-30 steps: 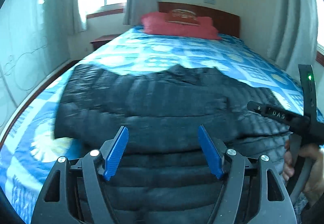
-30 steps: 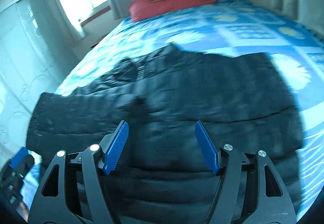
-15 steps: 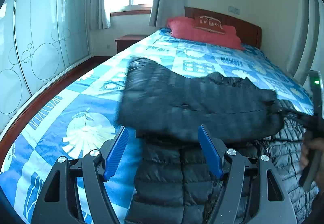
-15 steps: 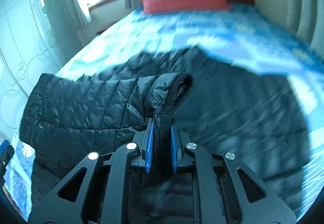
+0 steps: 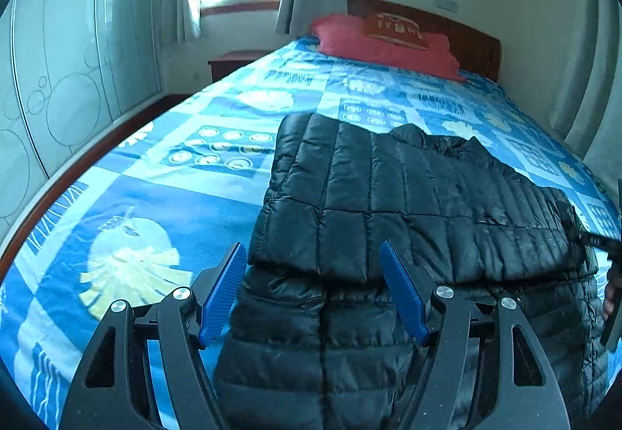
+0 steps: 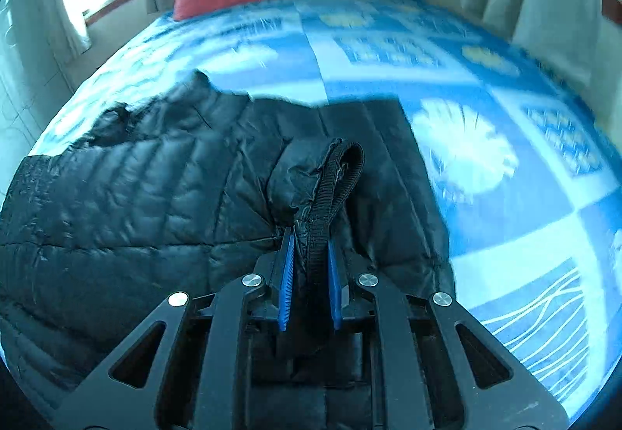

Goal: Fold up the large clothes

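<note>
two blue pads of our right gripper [image 6: 310, 279] pinch the ribbed cuff [image 6: 337, 181] of the black puffer jacket [image 6: 128, 212], jaws easing apart slightly. our left gripper [image 5: 314, 293] hovers spread wide over the jacket's near hem, nothing between its pads. we see the jacket lying on the blue patterned bed [image 5: 163, 173], one sleeve folded across its body, well short of the red pillow [image 5: 383, 46].

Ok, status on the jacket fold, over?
Left gripper open over the black puffer jacket. Right gripper clamped on its sleeve cuff, jaws opening. Nothing in the way.
</note>
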A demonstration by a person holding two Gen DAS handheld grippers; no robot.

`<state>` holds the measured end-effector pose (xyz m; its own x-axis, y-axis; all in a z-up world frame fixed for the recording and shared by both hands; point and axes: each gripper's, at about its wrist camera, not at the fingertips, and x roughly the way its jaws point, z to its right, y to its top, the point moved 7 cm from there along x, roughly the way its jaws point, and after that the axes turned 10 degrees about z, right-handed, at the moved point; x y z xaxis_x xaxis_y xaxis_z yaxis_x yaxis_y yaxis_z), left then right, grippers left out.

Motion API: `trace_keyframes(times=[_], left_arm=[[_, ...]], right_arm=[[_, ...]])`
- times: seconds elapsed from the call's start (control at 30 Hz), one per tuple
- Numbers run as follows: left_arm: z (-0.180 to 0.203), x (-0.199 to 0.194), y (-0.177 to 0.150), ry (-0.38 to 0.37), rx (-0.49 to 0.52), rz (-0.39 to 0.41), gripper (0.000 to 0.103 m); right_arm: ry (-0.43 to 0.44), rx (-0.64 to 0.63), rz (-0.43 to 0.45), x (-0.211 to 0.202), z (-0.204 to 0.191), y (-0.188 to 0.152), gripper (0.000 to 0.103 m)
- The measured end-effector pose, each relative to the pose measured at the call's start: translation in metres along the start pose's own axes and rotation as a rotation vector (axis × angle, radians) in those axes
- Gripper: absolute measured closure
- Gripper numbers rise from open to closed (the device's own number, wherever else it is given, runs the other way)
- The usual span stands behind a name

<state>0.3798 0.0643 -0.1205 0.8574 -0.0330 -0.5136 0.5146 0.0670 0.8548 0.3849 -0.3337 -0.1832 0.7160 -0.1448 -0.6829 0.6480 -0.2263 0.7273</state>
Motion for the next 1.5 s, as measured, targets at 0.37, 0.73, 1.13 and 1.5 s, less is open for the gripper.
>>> trace_keyframes(times=[0.37, 0.73, 1.13, 1.5], left_arm=[[-0.005, 0.058, 0.018, 0.02, -0.01, -0.02, 0.033], [-0.017, 0.095, -0.013, 0.068, 0.043, -0.207, 0.033], [-0.014, 0.145, 0.039, 0.104, 0.014, -0.147, 0.033], [0.004, 0.137, 0.059, 0.046, -0.048, -0.107, 0.033]], right_arm=[[0.153, 0.027, 0.078, -0.019, -0.044, 0.012, 0.07], [0.143, -0.032, 0.003, 0.006, -0.055, -0.003, 0.07], [0.076, -0.053, 0.014, 0.062, -0.066, 0.034, 0.052], [0.185, -0.045, 0.111, 0.03, -0.111, 0.06, 0.052]])
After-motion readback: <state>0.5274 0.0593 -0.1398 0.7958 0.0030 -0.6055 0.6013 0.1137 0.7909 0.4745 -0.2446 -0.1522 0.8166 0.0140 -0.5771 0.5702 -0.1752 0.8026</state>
